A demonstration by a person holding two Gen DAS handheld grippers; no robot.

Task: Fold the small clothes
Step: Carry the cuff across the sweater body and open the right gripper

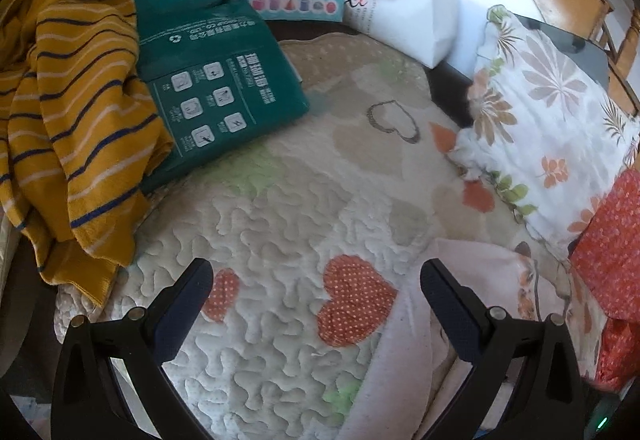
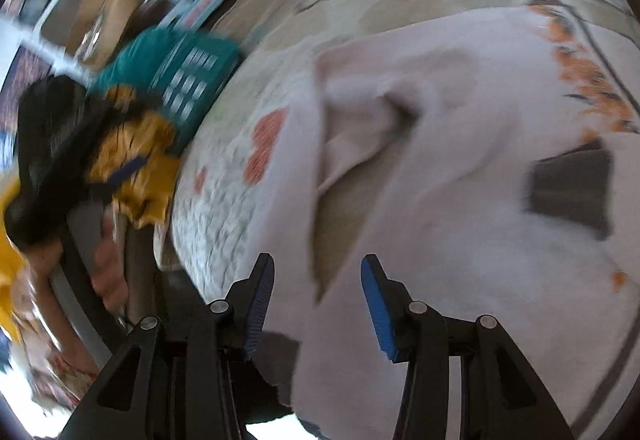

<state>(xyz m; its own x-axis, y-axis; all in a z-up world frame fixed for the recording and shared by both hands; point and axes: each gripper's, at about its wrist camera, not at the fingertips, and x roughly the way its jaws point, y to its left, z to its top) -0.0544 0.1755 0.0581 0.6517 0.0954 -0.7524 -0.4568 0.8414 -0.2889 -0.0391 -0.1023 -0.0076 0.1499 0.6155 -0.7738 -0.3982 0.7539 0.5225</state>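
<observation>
Closest in, the right gripper [image 2: 316,304] hangs about half open with nothing between its blue pads, right over the pale pink garment [image 2: 440,160] that lies rumpled on the heart-print quilted mat [image 1: 280,200]. The left gripper [image 1: 316,304] is spread wide and empty too, the garment's edge just under its right finger. That pink thing looks light, soft and floppy, so it'll probably sag and bunch; pinching a hem or corner seems the safest bet. Further back sit a mustard striped shirt [image 1: 72,120], a green box [image 1: 216,88] and a floral pillow [image 1: 540,112].
</observation>
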